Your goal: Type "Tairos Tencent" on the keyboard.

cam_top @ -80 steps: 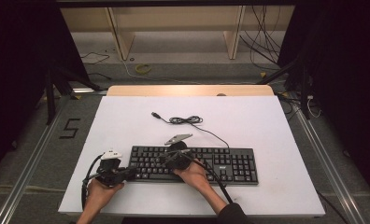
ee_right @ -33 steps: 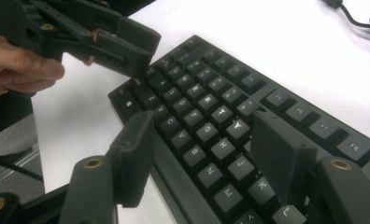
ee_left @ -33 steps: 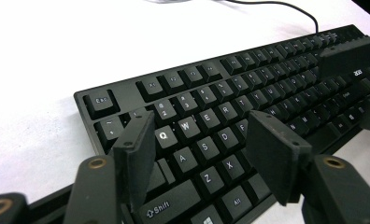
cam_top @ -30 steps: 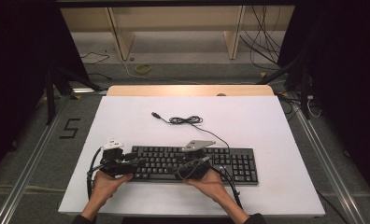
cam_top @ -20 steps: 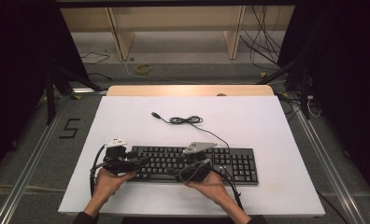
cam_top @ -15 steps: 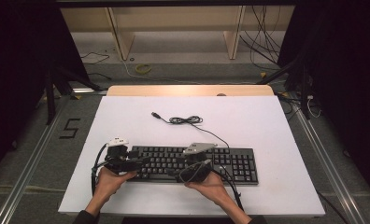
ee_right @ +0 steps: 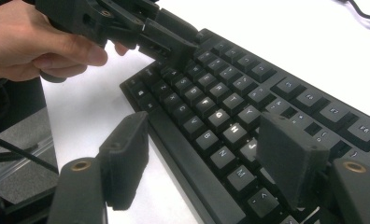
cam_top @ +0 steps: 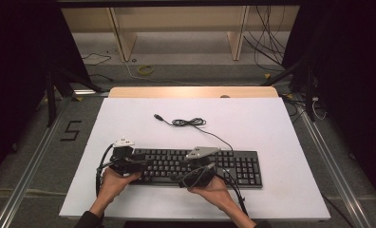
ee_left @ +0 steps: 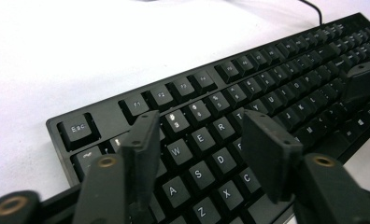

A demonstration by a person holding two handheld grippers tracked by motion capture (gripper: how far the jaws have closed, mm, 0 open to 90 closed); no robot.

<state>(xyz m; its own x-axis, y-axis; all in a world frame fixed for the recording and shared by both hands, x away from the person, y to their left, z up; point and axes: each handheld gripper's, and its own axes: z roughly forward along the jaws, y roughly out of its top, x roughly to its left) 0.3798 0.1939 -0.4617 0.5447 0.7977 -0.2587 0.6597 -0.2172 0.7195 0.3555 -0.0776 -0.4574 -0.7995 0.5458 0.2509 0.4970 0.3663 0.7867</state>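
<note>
1. A black keyboard (cam_top: pixel 195 167) lies flat near my edge of the white table (cam_top: pixel 271 128), long side running left to right, its cable (cam_top: pixel 191 122) trailing away toward the far side and ending in a loose plug

2. My left gripper (cam_top: pixel 139 163) sits over the keyboard's left end; in the left gripper view (ee_left: pixel 199 154) its two black jaws stand well apart with nothing between them, spread above the letter keys around W, E, S and D

3. The Esc key (ee_left: pixel 78 128) and the row of function keys lie just beyond that left jaw; the keyboard's corner edge rests on bare table there

4. My left hand (cam_top: pixel 114 179) wraps the gripper's body from the near side, with its cable looping off the keyboard's left end

5. My right gripper (cam_top: pixel 193 176) is at the near edge of the keyboard, roughly mid-length, with its grey plate (cam_top: pixel 202 152) above the keys

6. In the right gripper view (ee_right: pixel 206 161) its jaws are likewise wide apart and hold nothing: one jaw hangs off the keyboard's front edge over the table, the other over the keys near N and M

7. That view also shows my left hand (ee_right: pixel 38 42) and its gripper lowered to the far keys; whether its jaw tip actually touches a key I cannot tell from this angle

8. My right hand (cam_top: pixel 214 187) grips from below, resting close to the table
</note>
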